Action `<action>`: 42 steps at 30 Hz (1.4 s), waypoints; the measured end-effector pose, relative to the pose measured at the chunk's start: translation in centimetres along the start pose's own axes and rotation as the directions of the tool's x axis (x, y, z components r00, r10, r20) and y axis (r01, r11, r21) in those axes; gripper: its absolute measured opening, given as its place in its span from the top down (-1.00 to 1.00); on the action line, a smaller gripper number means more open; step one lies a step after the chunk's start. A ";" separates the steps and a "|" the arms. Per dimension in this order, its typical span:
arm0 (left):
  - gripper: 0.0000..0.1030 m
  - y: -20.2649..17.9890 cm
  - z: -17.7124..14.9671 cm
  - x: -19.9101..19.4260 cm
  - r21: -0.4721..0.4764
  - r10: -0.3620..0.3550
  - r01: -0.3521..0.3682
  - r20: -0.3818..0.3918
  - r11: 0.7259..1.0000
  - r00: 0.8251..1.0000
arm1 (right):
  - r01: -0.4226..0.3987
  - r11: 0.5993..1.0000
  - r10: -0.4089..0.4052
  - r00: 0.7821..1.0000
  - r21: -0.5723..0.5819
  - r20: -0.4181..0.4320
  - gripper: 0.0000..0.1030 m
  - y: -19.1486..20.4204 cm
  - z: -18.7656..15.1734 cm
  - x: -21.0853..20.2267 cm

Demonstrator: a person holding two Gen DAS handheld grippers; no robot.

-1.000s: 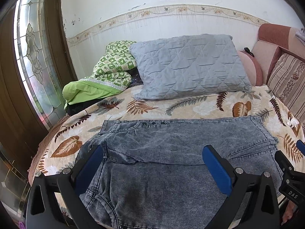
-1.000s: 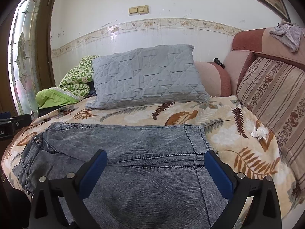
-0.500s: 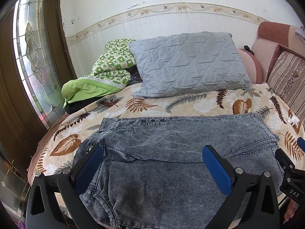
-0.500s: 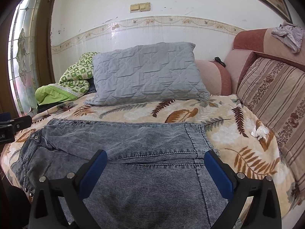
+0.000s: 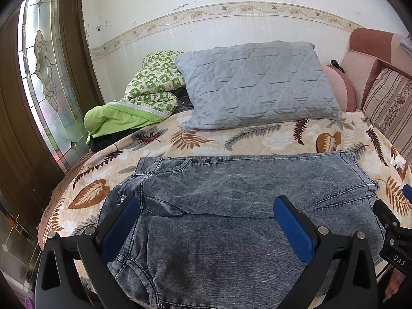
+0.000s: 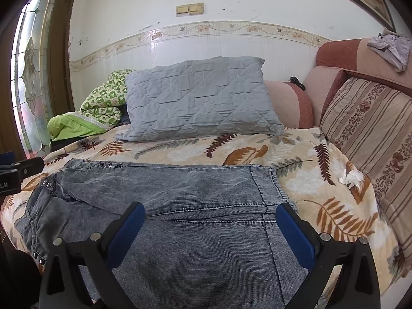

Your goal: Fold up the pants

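Grey acid-wash denim pants (image 5: 231, 206) lie flat on the bed, folded over, waistband to the left and leg hems to the right; they also show in the right wrist view (image 6: 180, 206). My left gripper (image 5: 206, 221) is open and empty, hovering above the left half of the pants. My right gripper (image 6: 209, 229) is open and empty, above the right half near the hems. The right gripper's body shows at the right edge of the left wrist view (image 5: 394, 231); the left gripper's body shows at the left edge of the right wrist view (image 6: 18, 172).
The bed has a leaf-patterned cover (image 5: 257, 139). A grey quilted pillow (image 5: 255, 85) and a green quilt (image 5: 144, 97) lie at the back. A striped cushion (image 6: 368, 128) lines the right side. A crumpled tissue (image 6: 350, 176) lies near it. A stained-glass door (image 5: 43, 72) stands left.
Both grippers have drawn back and risen slightly; the pants and pillow sit a little lower and farther in view. The pants have not moved.
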State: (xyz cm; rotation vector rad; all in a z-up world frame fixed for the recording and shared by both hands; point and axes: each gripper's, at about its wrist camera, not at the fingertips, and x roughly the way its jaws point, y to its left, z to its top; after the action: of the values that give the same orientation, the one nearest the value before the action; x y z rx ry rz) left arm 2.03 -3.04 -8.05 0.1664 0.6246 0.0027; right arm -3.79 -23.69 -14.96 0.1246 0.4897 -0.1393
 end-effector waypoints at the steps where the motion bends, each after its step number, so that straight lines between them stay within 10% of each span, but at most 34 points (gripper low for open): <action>1: -1.00 0.0 -0.1 0.0 -0.001 0.000 0.000 0.000 1.000 1.000 | 0.000 1.000 0.000 1.000 -0.001 -0.002 -0.99 0.0 0.0 0.0; 42: -1.00 0.5 -0.6 1.5 -0.015 -0.002 0.002 -0.031 1.000 1.000 | 0.020 1.000 -0.020 0.999 -0.020 -0.037 -0.99 0.2 -0.4 1.0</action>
State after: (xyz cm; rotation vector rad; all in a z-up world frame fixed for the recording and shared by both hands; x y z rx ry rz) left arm 2.98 -2.41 -9.31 0.1518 0.6560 0.0082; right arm -3.08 -23.49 -15.70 0.1028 0.5294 -0.1517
